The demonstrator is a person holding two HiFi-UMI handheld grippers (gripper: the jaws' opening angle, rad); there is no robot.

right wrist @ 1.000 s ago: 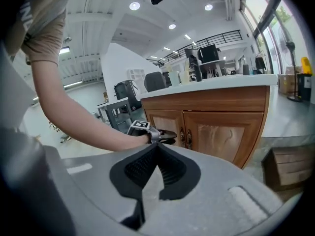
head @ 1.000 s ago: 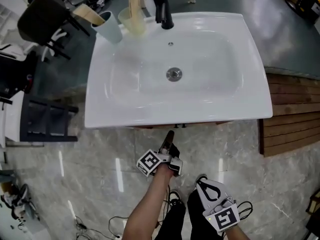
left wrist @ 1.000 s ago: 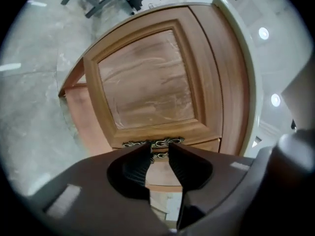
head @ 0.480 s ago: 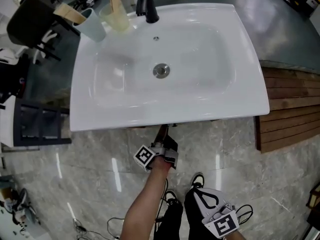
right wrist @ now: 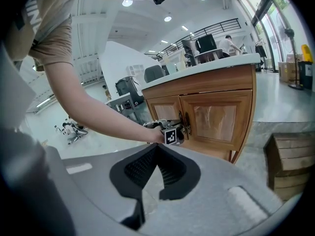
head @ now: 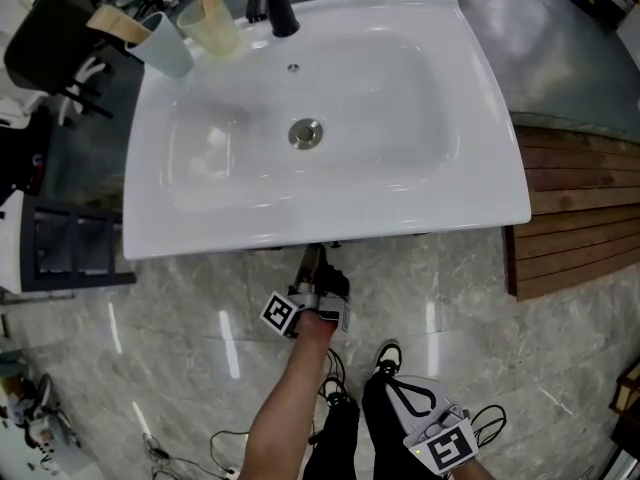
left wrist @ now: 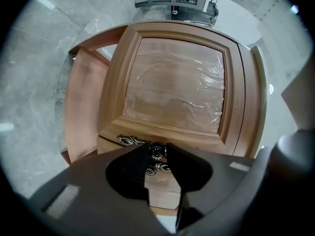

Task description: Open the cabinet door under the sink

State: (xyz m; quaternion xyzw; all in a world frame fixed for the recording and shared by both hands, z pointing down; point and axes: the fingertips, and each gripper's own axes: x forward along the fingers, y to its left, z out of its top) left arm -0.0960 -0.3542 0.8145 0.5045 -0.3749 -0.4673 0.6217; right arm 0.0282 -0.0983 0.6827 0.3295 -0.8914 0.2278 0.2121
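Atop sink [head: 480, 168]: cups [head: 168, 53] hold tan items [head: 118, 23] | left gripper [left wrist: 157, 147] just closed onto door knob [left wrist: 157, 154] | right gripper [right wrist: 157, 149] clenched

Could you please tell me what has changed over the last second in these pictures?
The left gripper rolled a little and edged closer under the sink. Its jaws have just been closing, with the knob between them, seemingly pinched. The door remains closed, and the right gripper stays shut and empty.
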